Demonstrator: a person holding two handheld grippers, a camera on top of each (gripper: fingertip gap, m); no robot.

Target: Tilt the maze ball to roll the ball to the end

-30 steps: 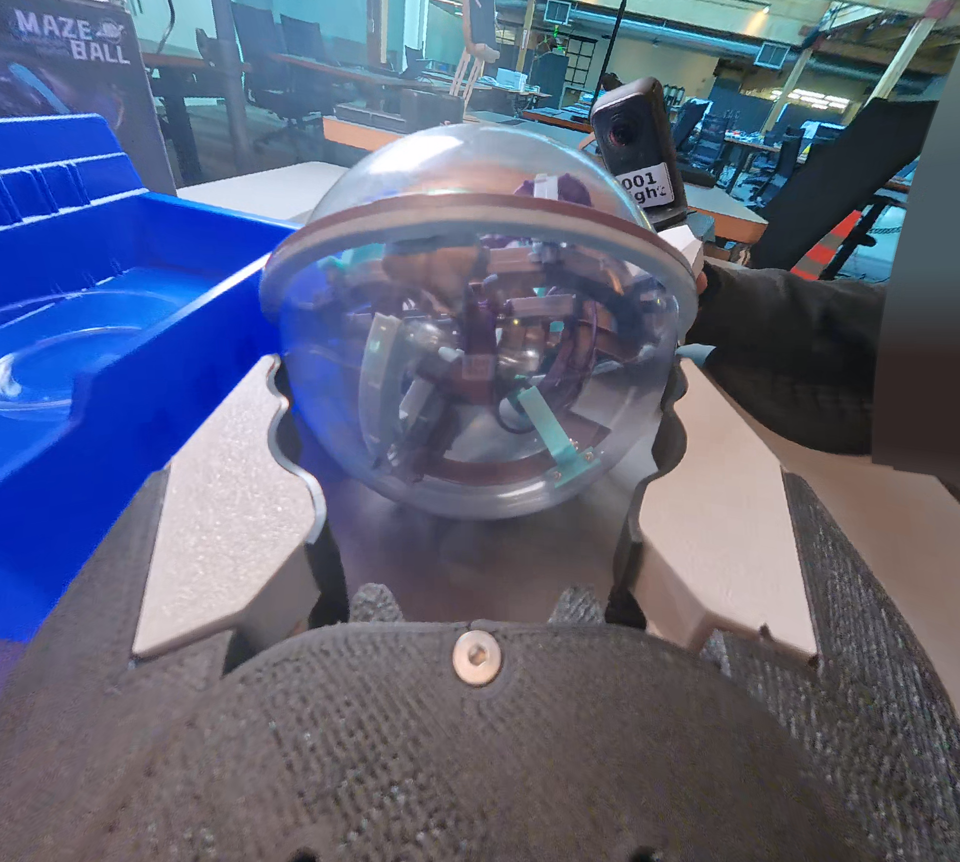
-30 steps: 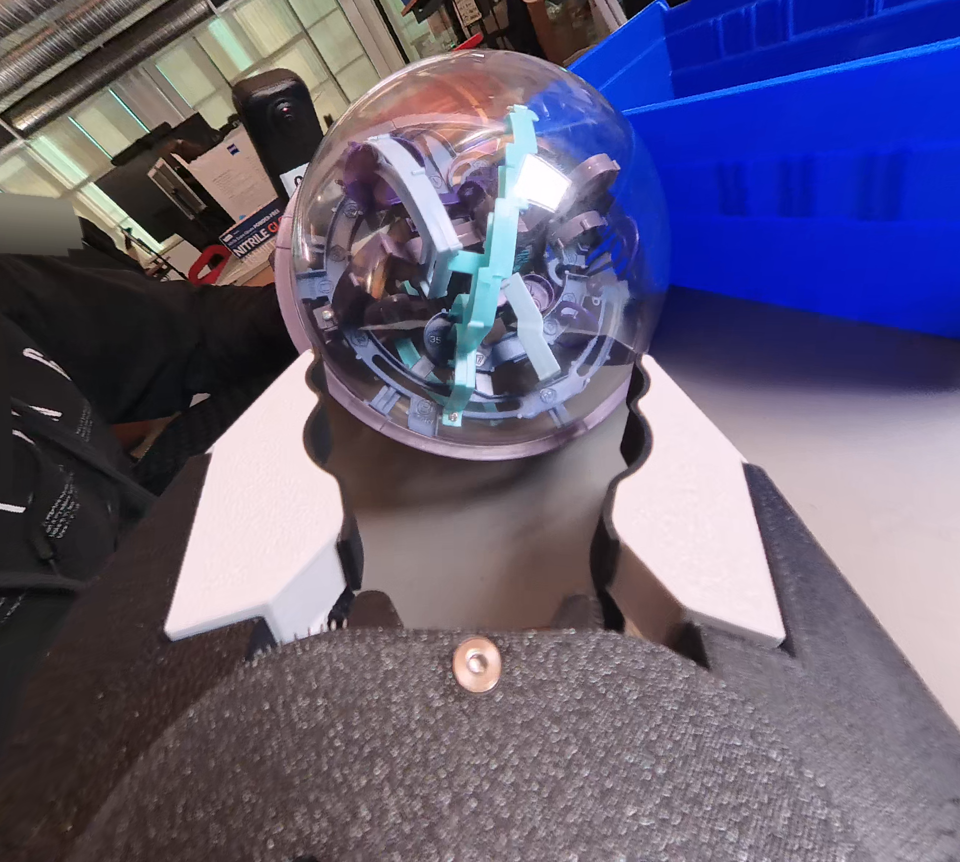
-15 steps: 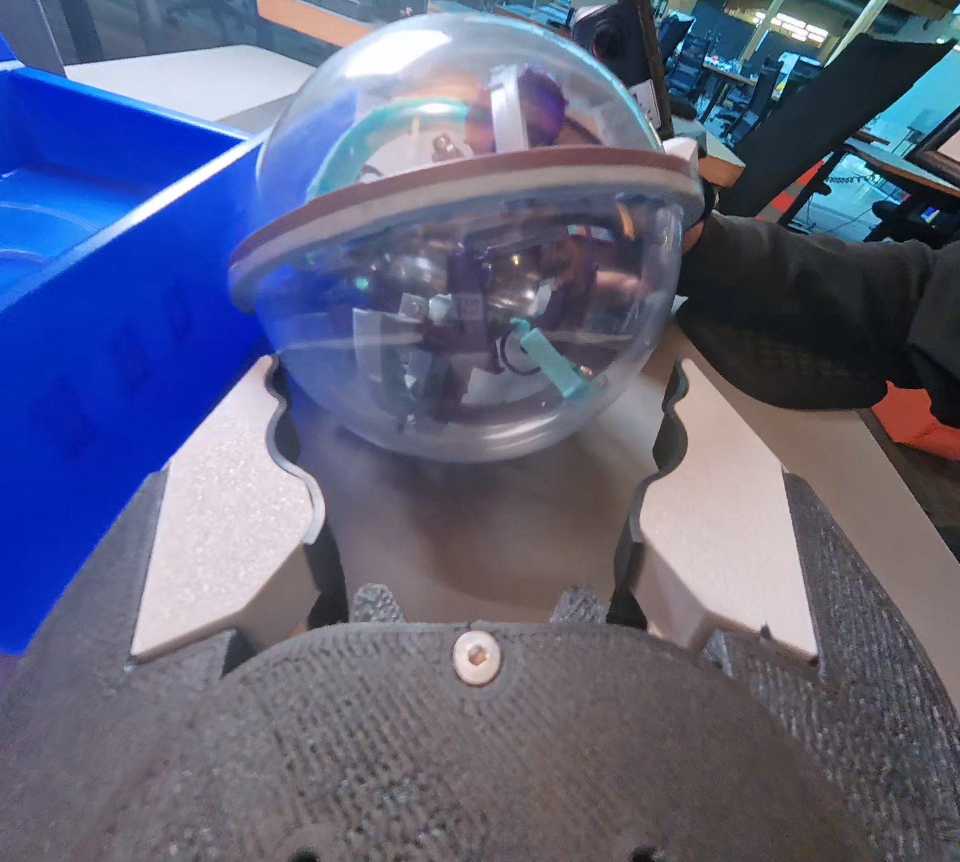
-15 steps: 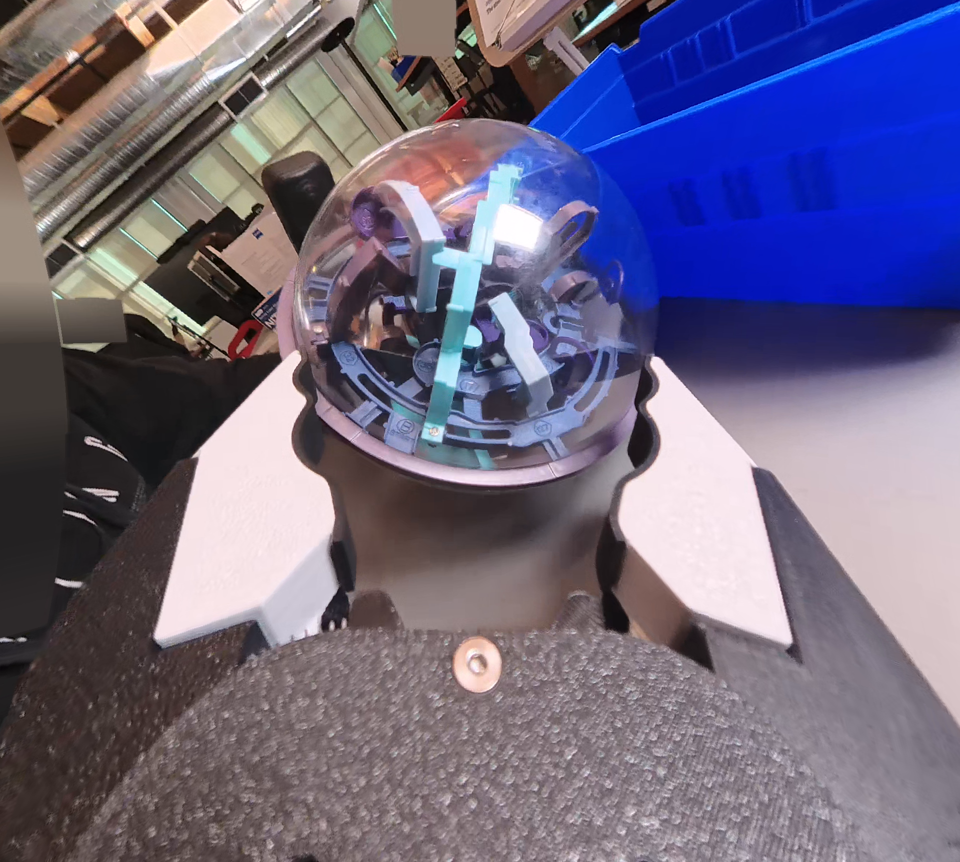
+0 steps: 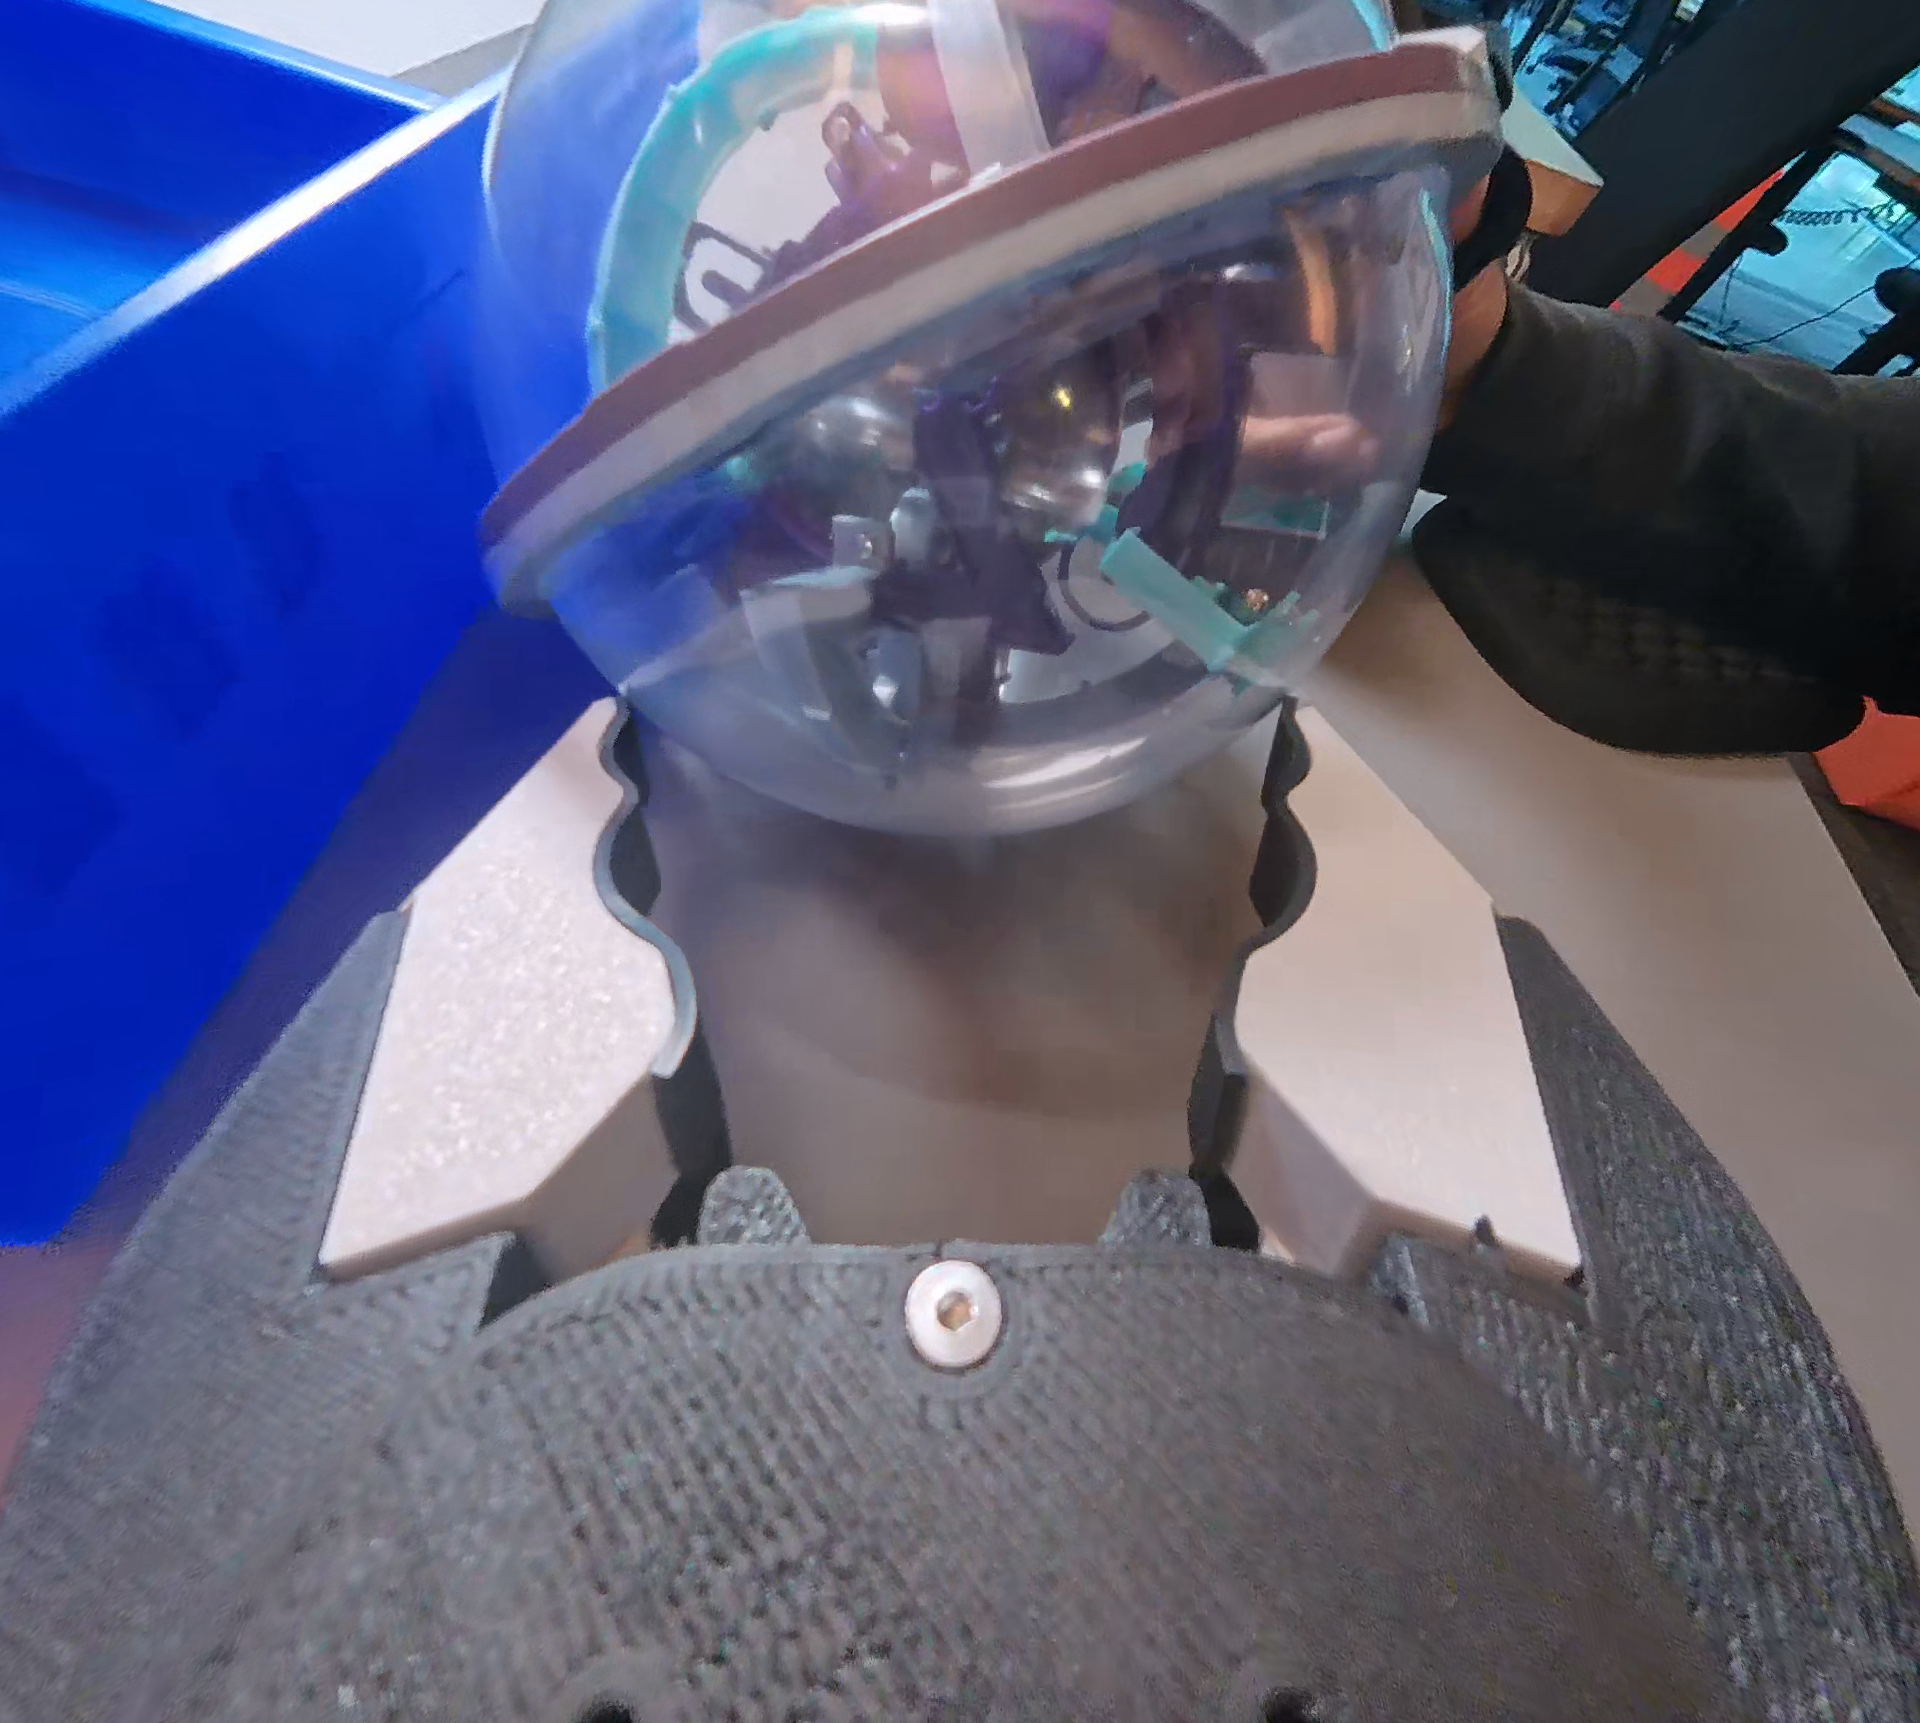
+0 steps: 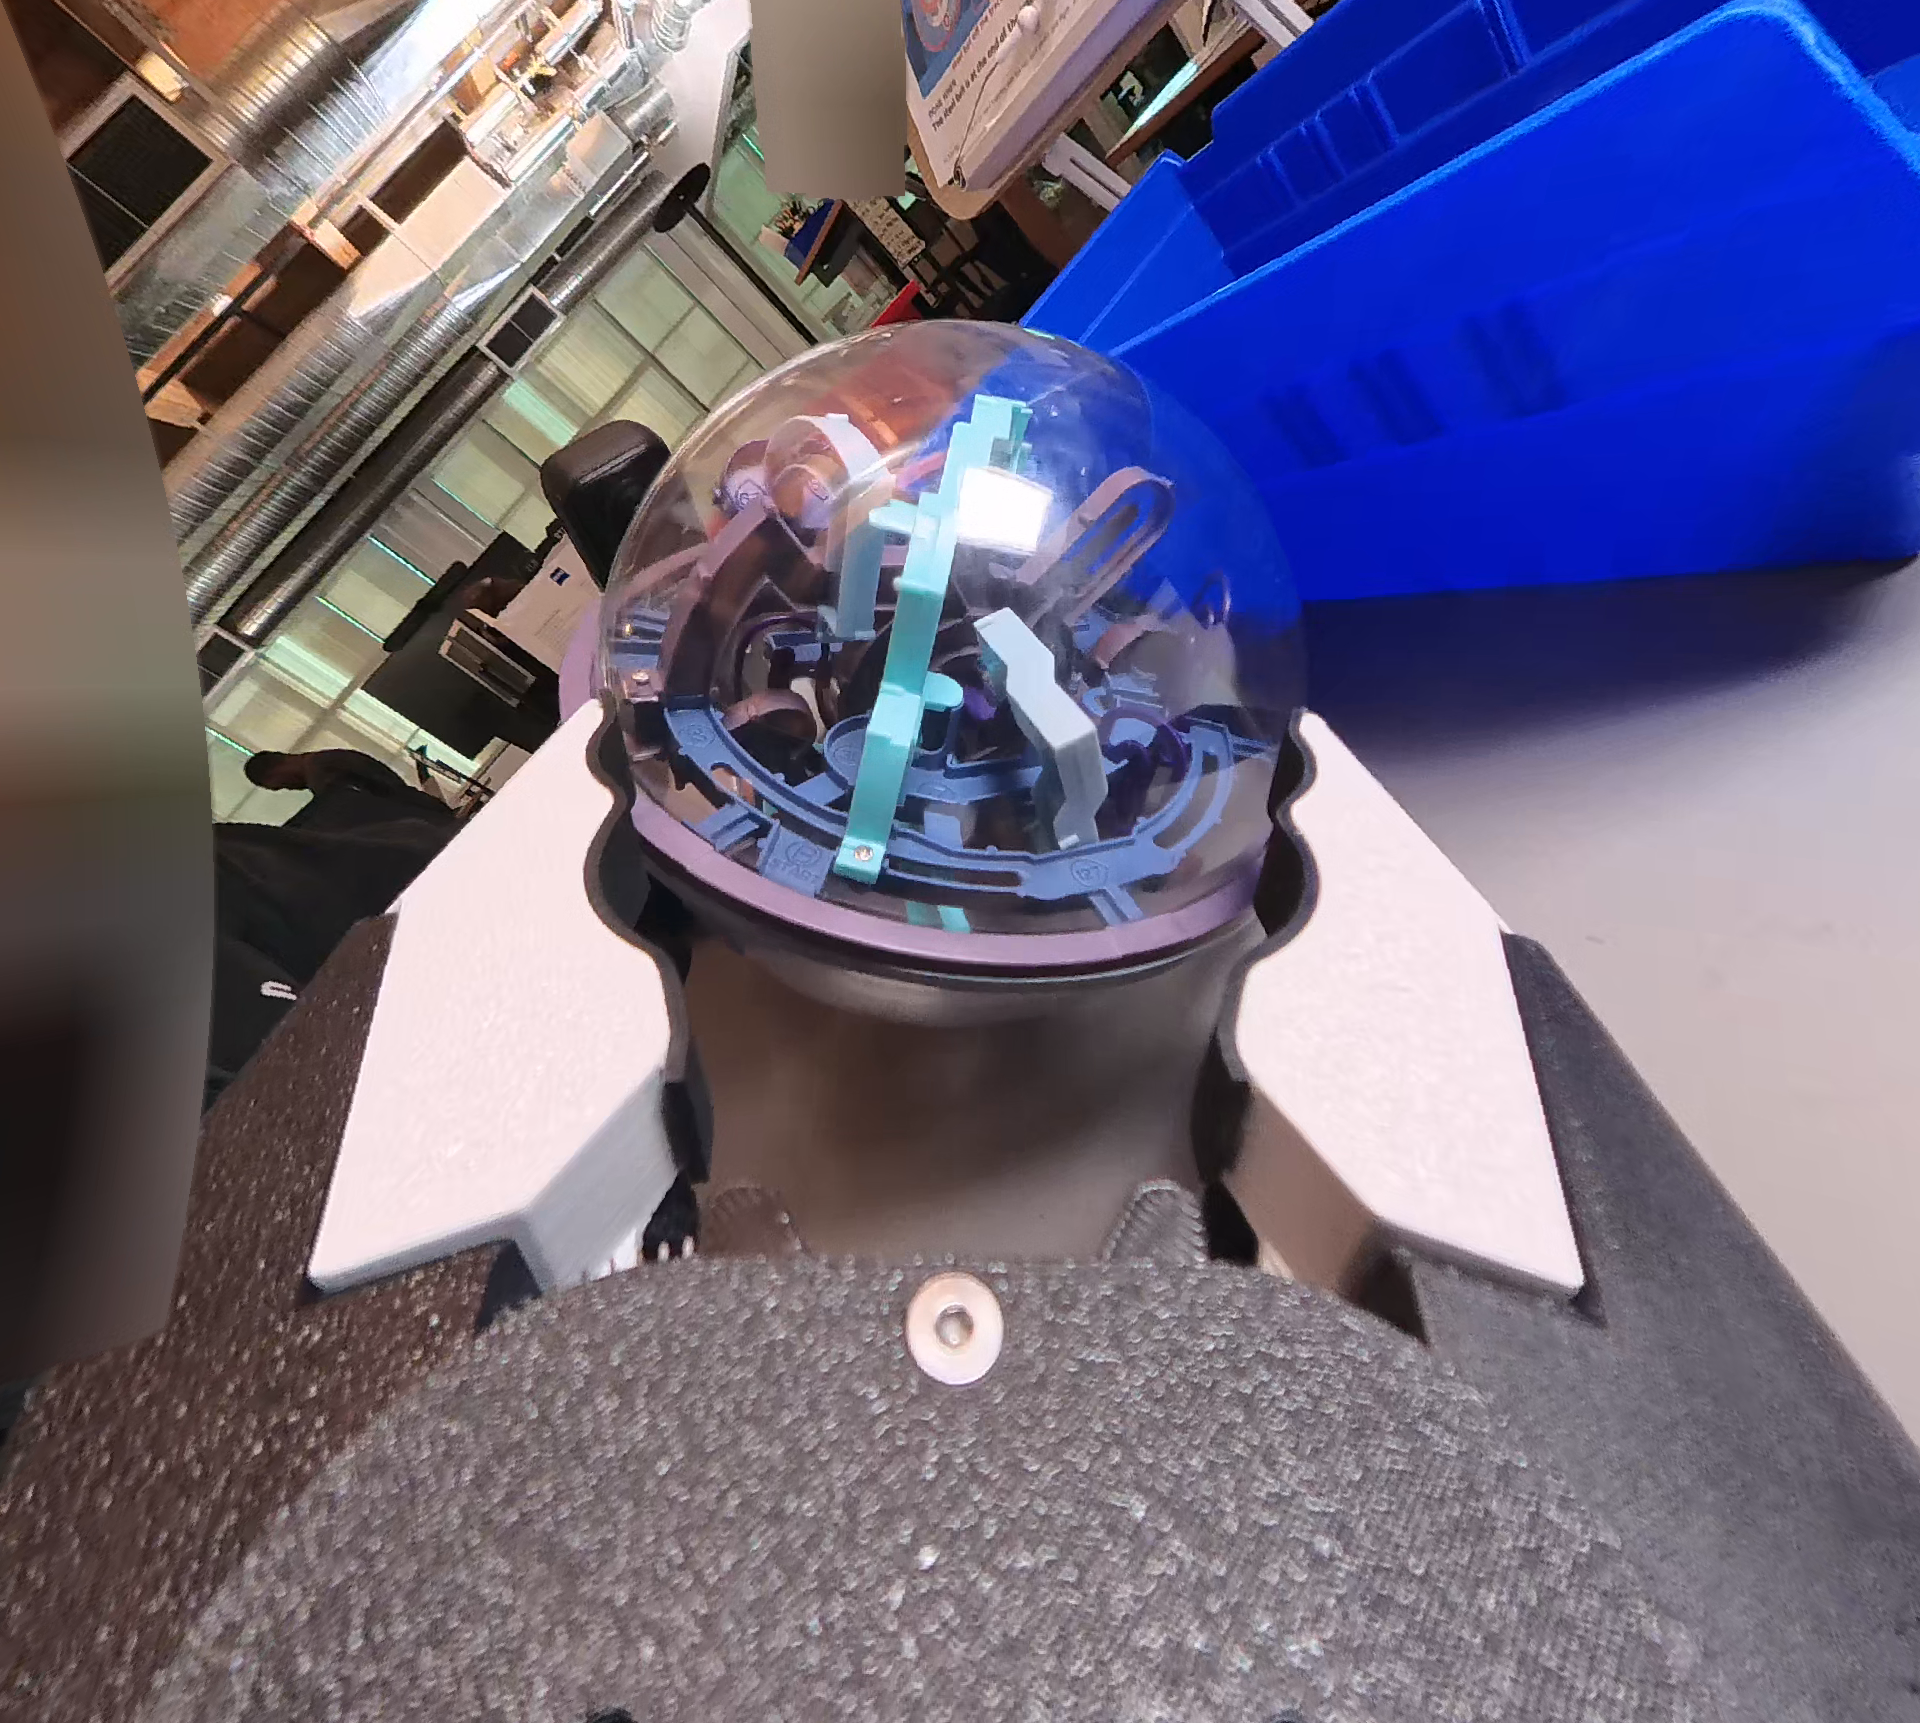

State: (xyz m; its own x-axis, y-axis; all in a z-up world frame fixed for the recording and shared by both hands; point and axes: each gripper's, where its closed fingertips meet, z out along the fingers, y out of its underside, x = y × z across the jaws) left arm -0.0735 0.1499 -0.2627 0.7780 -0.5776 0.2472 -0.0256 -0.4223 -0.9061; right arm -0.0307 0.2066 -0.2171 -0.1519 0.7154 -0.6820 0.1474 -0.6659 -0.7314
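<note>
Clear hard-plastic maze ball (image 5: 966, 385) with purple equator rim, teal and grey tracks inside: lifted off grey table (image 6: 1662, 842), tilted, beside blue plastic bin (image 5: 208, 478). Left gripper (image 5: 951, 780) fingers and right gripper (image 6: 945, 832) fingers each clamped on opposite sides. Risk: smooth round shell slipping from ridged pads; overtilt dropping inner ball off track. Inner ball's place unclear.

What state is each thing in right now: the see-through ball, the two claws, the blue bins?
Maze ball: held between both claws, tilted so its middle band slopes down toward the blue bin.
Left claw: shut on the maze ball's clear lower half.
Right claw: shut on the maze ball near its purple band.
Blue bin: open on top, resting on the table.
Small ball inside: cannot pick it out.
</note>
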